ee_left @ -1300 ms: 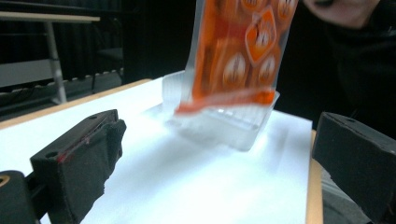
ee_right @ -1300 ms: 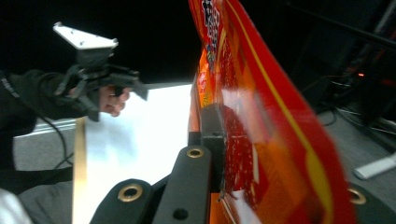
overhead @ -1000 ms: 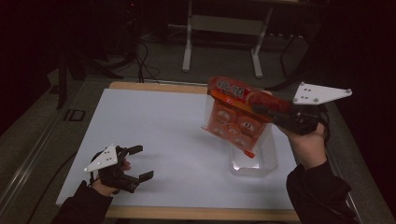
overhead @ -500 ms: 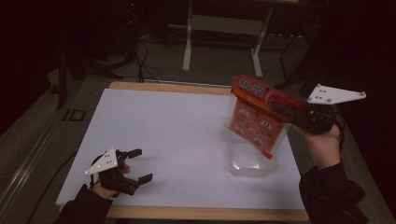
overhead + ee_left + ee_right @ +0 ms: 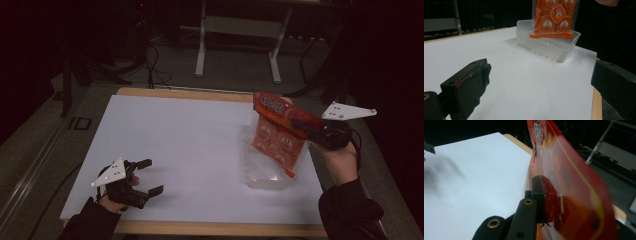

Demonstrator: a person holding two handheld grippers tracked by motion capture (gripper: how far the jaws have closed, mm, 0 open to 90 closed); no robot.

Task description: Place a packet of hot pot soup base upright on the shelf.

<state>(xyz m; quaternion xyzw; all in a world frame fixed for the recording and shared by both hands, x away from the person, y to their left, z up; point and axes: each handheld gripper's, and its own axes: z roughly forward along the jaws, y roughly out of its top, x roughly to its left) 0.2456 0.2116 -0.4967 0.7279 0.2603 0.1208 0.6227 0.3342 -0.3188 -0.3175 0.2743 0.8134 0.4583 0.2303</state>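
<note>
An orange-red snack packet hangs upright, pinched by its top edge in my right gripper, which is shut on it. The packet's lower edge dips into a clear plastic tub at the right of the white table sheet. In the left gripper view the packet stands inside the tub. In the right gripper view one black jaw presses on the packet; the other jaw is hidden behind it. My left gripper rests open at the near left, nothing between its jaws.
The sheet lies on a wooden table whose rim shows along the near edge. Behind the table stand a grey metal frame and floor cables. The room around is dark.
My right gripper has carried the packet to the right and down, so its lower edge now sits in the tub. The left gripper has stayed where it was.
</note>
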